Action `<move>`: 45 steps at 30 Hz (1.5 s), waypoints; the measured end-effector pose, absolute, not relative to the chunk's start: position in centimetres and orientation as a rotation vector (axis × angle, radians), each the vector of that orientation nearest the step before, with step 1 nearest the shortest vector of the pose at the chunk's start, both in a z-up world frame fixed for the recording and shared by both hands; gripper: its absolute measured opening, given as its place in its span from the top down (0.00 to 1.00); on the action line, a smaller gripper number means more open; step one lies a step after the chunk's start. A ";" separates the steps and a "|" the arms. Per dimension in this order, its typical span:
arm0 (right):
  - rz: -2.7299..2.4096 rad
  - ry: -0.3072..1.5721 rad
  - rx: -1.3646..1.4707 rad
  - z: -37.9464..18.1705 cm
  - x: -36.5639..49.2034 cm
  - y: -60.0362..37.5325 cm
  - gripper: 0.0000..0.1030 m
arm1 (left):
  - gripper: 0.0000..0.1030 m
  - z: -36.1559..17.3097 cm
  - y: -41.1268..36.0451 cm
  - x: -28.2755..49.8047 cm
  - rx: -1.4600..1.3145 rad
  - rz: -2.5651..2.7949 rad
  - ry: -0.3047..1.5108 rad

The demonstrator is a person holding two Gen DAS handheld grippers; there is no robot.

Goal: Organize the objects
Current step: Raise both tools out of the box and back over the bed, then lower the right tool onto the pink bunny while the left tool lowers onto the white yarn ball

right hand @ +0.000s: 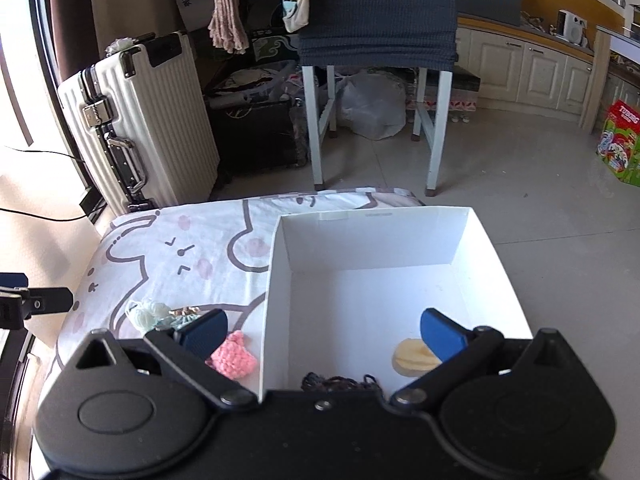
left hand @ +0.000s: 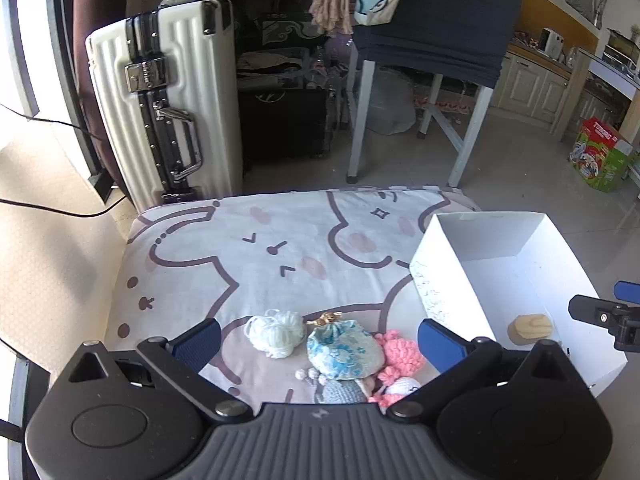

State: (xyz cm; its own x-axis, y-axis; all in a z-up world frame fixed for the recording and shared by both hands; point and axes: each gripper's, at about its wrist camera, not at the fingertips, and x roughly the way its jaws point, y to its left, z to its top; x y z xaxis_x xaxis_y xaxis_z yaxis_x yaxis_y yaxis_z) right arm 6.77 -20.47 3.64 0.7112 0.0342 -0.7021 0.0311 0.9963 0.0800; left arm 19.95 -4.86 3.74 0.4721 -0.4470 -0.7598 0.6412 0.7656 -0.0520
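Note:
On the cartoon-print cushion (left hand: 248, 264) lie a pale yarn ball (left hand: 274, 333), a blue floral pouch (left hand: 345, 354), a pink knitted toy (left hand: 400, 354) and a grey knitted piece (left hand: 343, 393). My left gripper (left hand: 320, 340) is open above them, jaws spread either side of the pile. A white box (right hand: 280, 280) stands at the cushion's right; a beige lump (right hand: 414, 358) and a dark knitted item (right hand: 340, 382) lie inside. My right gripper (right hand: 324, 334) is open and empty, straddling the box's left wall. The pink toy (right hand: 232, 358) and yarn ball (right hand: 146, 312) show beside it.
A white suitcase (left hand: 168, 100) stands behind the cushion at left. A white-legged table with dark cloth (left hand: 432, 40) stands on the tiled floor behind. A green carton (left hand: 600, 160) sits far right. Black cables (left hand: 60, 128) run at left.

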 end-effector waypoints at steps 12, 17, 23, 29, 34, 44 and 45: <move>0.121 0.763 0.103 3.2 9.1 -14.8 0.00 | 0.01 2.9 -1.6 23.3 0.217 -0.617 0.857; 0.133 0.780 0.113 2.7 10.1 -13.5 0.00 | 0.07 2.4 -1.7 24.4 0.221 -0.609 0.868; 0.181 0.811 0.089 1.3 11.2 -12.0 0.00 | 0.20 1.7 -2.0 26.0 0.231 -0.605 0.896; 0.214 0.872 0.050 0.2 12.1 -10.5 0.22 | 0.30 1.1 -3.0 27.1 0.262 -0.636 0.911; 0.220 0.982 0.021 -1.9 13.0 -9.5 0.43 | 0.31 0.3 -3.9 28.2 0.254 -0.619 0.939; 0.260 1.131 -0.156 -5.7 14.2 -7.0 0.51 | 0.31 -3.1 -6.8 30.4 0.249 -0.574 1.048; 0.265 1.144 -0.182 -6.1 14.2 -6.8 0.52 | 0.31 -3.6 -7.1 30.6 0.249 -0.568 1.062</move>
State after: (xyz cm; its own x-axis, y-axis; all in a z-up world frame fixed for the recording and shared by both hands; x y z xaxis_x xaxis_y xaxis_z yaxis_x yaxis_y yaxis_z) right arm 14.24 -6.75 -6.12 0.3881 0.1146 -0.9145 -0.2994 0.9541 -0.0074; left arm 30.60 -7.09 -3.61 0.3614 -0.3188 -0.8762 0.5517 0.8307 -0.0746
